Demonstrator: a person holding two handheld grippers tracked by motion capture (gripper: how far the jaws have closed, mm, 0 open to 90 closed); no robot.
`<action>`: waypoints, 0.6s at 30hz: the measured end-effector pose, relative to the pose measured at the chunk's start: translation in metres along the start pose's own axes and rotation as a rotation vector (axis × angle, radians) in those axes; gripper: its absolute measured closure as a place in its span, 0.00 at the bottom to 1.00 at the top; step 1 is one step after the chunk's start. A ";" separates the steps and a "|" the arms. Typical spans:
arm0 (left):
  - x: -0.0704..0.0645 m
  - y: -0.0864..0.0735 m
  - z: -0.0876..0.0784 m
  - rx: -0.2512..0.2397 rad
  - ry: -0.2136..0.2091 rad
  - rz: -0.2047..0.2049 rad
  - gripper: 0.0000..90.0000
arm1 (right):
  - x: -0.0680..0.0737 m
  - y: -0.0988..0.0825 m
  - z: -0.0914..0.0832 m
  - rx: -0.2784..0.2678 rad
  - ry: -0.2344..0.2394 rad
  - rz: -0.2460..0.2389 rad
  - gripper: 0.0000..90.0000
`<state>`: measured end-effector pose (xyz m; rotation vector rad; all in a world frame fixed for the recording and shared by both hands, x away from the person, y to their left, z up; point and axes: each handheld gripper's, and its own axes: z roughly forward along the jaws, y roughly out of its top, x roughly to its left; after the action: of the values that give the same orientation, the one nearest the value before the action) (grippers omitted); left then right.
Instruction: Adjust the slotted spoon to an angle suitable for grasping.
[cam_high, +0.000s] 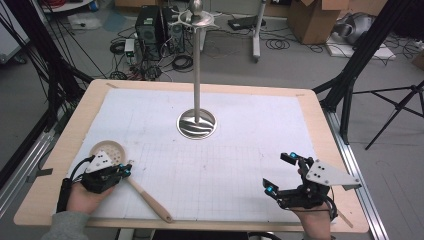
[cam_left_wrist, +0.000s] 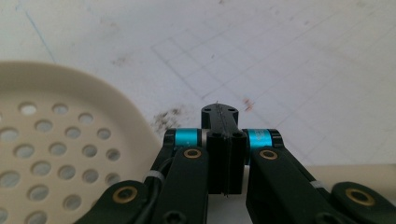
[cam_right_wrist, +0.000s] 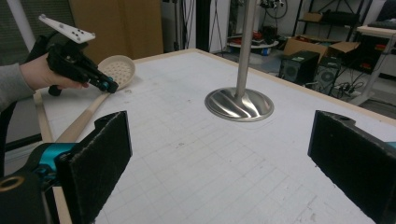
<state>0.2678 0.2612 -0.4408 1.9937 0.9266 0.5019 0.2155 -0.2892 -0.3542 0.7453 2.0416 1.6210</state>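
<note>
Fingers of the left gripper (cam_high: 125, 170) are pressed together with nothing between them, their tips just beside the skimmer's (cam_high: 111, 151) perforated cream bowl, over its wooden handle. Fingers of the right gripper (cam_high: 280, 172) stand wide apart and hold nothing, at the near right, well apart from the skimmer. Both work over a white gridded mat on a wooden table (cam_high: 60, 150). A steel stand (cam_high: 197, 122) rises at the middle. Beyond lie cables, computers and cardboard boxes on the floor.

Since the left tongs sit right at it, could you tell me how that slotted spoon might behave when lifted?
The slotted spoon looks stiff and probably light. With its perforated bowl at one end of a long wooden handle, it may tilt if gripped off-centre. It lies flat, so rolling seems unlikely.
</note>
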 end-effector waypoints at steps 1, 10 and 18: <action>-0.001 0.001 -0.002 -0.011 -0.009 0.001 1.00 | 0.000 0.000 0.000 0.001 -0.001 0.003 0.05; -0.023 -0.009 -0.025 -0.072 -0.101 0.024 1.00 | -0.001 0.000 0.005 0.005 0.006 0.007 0.05; -0.050 -0.014 -0.034 -0.070 -0.161 0.059 1.00 | 0.000 0.002 0.007 0.000 0.015 -0.012 0.05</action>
<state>0.2083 0.2465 -0.4343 1.9701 0.7434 0.3942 0.2207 -0.2835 -0.3539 0.7220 2.0524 1.6251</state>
